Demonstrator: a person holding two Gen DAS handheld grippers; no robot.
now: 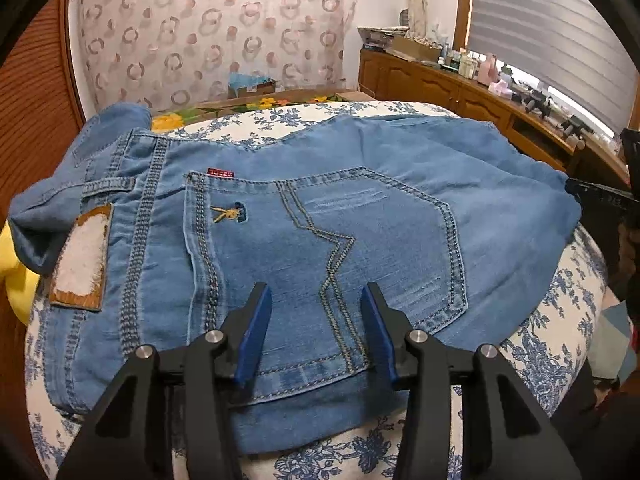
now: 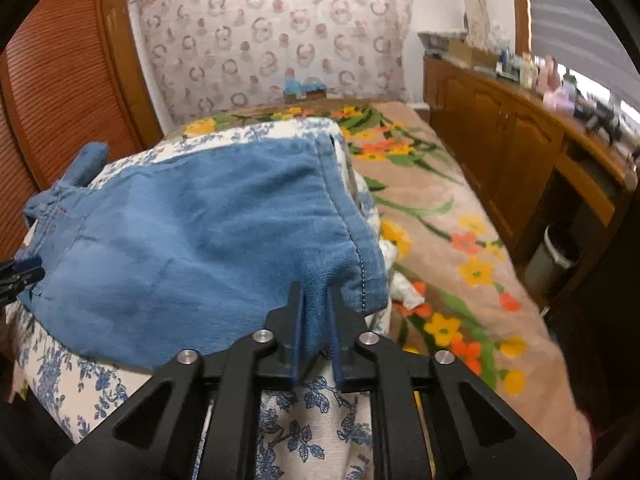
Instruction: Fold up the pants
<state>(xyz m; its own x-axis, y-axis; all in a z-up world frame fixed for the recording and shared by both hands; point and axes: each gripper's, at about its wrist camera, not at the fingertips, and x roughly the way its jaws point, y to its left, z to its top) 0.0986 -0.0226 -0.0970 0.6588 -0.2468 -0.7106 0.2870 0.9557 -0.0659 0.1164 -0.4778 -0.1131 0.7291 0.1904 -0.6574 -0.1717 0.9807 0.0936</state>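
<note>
Pinching the pants hem with right gripper; left gripper spread, released above back pocket; floral bed cover beneath.

The light blue denim pants lie folded on the blue-floral cushion, back pocket up (zigzag stitching, red tab), waistband toward its left edge, one fold corner pinched at its right edge.

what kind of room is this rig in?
Most likely a home bedroom. The jeans lie on a floral-sheeted bed with a padded headboard behind it; a wooden sideboard cluttered with bottles runs under the window.
</note>
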